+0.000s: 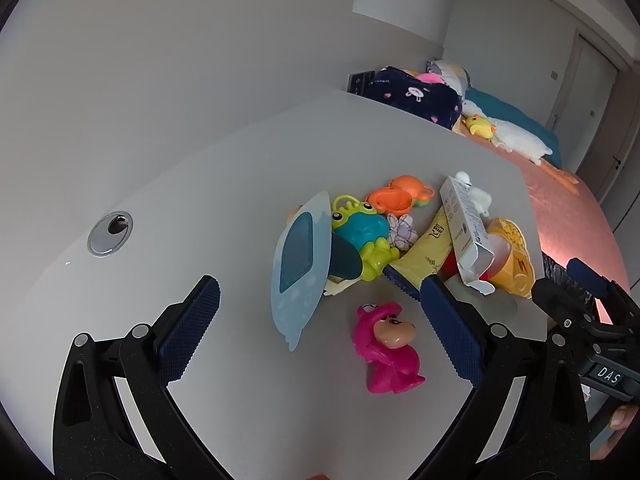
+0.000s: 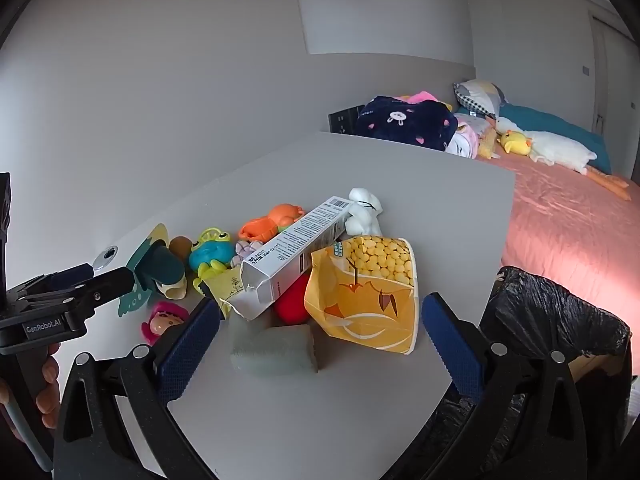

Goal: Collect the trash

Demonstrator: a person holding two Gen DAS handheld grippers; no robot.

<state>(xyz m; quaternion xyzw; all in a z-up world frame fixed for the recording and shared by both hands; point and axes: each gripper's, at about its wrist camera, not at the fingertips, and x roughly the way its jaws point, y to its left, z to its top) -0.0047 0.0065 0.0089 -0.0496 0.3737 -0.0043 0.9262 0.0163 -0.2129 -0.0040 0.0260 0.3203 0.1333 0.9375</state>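
A pile of toys and trash lies on the white table (image 2: 280, 412). The trash: an open white carton box (image 2: 292, 246) (image 1: 466, 230), a yellow snack bag (image 2: 368, 292) (image 1: 512, 258), a pale yellow wrapper (image 1: 426, 250) (image 2: 228, 284) and a crumpled white tissue (image 2: 364, 210) (image 1: 478, 196). A grey sponge block (image 2: 276, 350) lies in front of them. My right gripper (image 2: 320, 316) is open and empty, just before the sponge and bag. My left gripper (image 1: 320, 304) is open and empty above a pink doll toy (image 1: 386, 346).
Toys: a blue-green frog (image 1: 362, 236), an orange crab (image 1: 400, 198), a light blue card (image 1: 300, 260), a red ball (image 2: 292, 300). A bin with a black bag (image 2: 556, 312) stands off the table's right edge. A pink bed (image 2: 572, 232) with plush toys lies behind.
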